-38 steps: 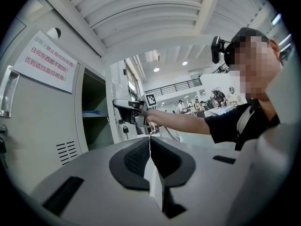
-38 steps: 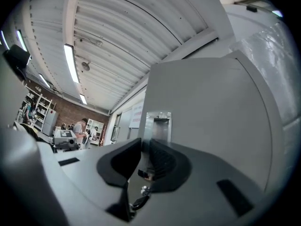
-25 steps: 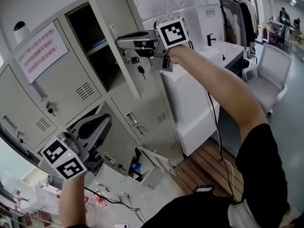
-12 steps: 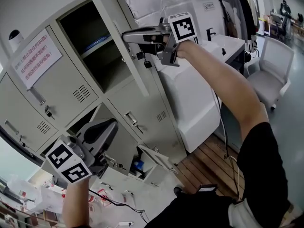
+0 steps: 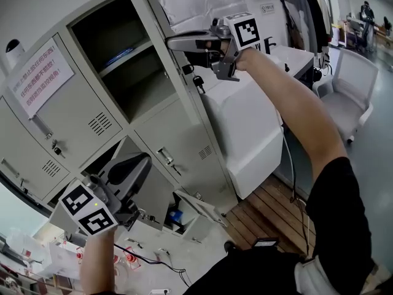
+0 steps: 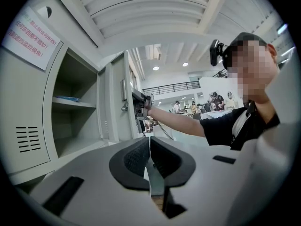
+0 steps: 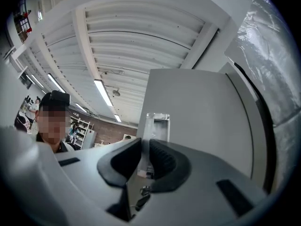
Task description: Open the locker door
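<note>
Head view first: the right gripper (image 5: 174,42) is up high, clamped on the free edge of the upper locker door (image 5: 158,17). The door stands swung well out, nearly edge-on from here, with the keys (image 5: 197,80) dangling just below the gripper. Behind the door, the compartment (image 5: 123,66) is fully exposed. I'd call this the tail of the opening swing. What's left, I reckon, is to carry the edge a touch wider along its arc and then let go cleanly without knocking it back. The left gripper (image 5: 138,163) hangs low, well below the door and level with the lower lockers.

Left gripper view: the left gripper (image 6: 149,147) is clenched with nothing in it. The locker door (image 6: 115,102) is ahead and above, well apart, and the right gripper (image 6: 139,100) is on the door's edge.

Right gripper view: the right gripper (image 7: 145,152) has its pads pinched on the door's thin edge. The grey panel of the locker door (image 7: 197,117) runs away straight beyond the pads, and the handle plate (image 7: 157,126) sits just past the tips.
</note>
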{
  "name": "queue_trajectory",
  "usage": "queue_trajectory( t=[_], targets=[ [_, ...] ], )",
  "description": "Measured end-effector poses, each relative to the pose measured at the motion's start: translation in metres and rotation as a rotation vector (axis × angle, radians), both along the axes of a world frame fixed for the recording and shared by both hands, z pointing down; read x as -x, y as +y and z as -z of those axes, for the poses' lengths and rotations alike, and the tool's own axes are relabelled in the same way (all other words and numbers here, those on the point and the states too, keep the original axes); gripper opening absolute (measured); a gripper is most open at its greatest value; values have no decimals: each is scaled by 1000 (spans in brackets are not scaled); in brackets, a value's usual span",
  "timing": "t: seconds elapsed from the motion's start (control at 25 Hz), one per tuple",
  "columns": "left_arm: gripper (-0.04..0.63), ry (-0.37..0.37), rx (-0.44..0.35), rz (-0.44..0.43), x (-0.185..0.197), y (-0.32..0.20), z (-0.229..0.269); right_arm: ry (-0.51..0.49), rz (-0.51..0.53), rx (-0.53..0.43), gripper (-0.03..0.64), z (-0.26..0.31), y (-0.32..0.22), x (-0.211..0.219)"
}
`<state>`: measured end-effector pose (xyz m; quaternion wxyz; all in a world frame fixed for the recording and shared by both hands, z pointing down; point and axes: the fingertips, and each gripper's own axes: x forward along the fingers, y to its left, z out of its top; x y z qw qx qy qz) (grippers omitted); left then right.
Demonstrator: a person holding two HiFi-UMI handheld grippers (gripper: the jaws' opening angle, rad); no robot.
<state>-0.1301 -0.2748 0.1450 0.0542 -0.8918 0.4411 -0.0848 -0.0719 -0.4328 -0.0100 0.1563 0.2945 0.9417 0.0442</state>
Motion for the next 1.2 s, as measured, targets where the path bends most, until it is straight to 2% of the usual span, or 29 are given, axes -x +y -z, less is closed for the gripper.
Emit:
queue_trajectory(
  t=[0.4,0.72,1.04,1.08,1.2],
  targets=[
    [18,-15,12,-35,-19,-18,-2,-16,92,14,64,-1,-25,-43],
    [18,-2,38,-34,-13,-24,-10,-51,141,19,64,0,-43,-69],
    [18,3,37,-29,-6,-21,-12,-73,139,37,57,0,-58,-84],
    [17,2,38,-29,-6,-21,-13,-84,126,46,9,1,-60,-87],
    [18,5,35,-30,-8,-19,-15,-104,46,66,11,-1,-71,-96]
  ],
)
